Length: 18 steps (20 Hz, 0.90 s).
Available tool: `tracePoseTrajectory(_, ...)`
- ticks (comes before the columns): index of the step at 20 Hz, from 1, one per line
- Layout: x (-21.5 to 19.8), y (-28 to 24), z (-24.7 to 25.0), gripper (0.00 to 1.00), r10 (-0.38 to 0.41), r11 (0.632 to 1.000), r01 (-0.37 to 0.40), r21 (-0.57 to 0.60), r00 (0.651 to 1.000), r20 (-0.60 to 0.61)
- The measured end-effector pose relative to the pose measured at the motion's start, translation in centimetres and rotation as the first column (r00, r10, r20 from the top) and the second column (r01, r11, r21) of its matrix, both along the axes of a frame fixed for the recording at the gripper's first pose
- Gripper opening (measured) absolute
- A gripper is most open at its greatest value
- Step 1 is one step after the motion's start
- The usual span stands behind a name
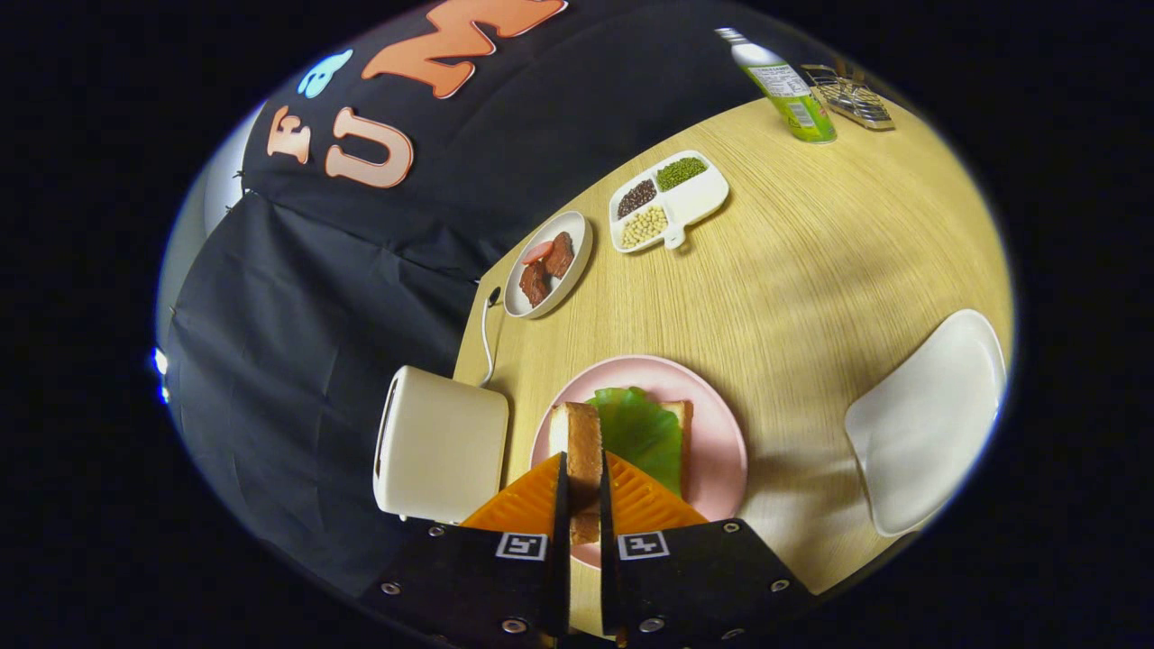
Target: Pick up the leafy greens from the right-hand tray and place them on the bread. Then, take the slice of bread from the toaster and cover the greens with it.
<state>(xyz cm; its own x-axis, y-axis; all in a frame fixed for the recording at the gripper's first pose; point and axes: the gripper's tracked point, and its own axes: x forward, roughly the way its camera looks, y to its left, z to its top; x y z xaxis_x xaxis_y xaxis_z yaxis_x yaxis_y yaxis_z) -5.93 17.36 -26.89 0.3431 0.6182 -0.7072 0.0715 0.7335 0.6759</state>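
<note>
jaws point(583, 491) nearly closed, pressing both flat faces of a bread slice point(583, 451) held on edge, long axis running straight ahead out of the jaws, crust edge up. just beyond and to the right, leafy greens point(642, 431) lying flat on a second bread slice point(682, 433) on a pink plate point(721, 451). left of the jaws, white toaster point(442, 446) on the bench point(811, 261). far right, empty white tray point(929, 419).

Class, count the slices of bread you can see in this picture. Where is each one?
2. One slice of bread is held on edge between the gripper fingers, above the pink plate. The other bread slice lies on that plate under the leafy greens.
</note>
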Motion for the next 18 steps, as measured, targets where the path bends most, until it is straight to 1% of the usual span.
tracePoseTrajectory(4,-0.5,-0.8,-2.0,0.14,-0.016,1.0,0.015,-0.019,1.0,-0.012)
tracePoseTrajectory(9,-0.4,-1.2,-2.6,0.14,-0.005,0.998,0.007,-0.058,1.0,0.025)
tracePoseTrajectory(11,-0.6,-1.4,-2.9,0.14,0.01,0.996,-0.006,-0.092,0.999,0.039)
tracePoseTrajectory(13,-0.8,-1.7,-3.6,0.17,0.014,0.992,-0.01,-0.124,0.999,0.032)
tracePoseTrajectory(16,-0.7,-2.3,-3.5,0.31,-0.006,0.989,0.013,-0.149,0.999,0.047)
tracePoseTrajectory(18,-0.5,-2.7,-3.4,0.36,-0.009,0.984,0.022,-0.178,0.997,0.075)
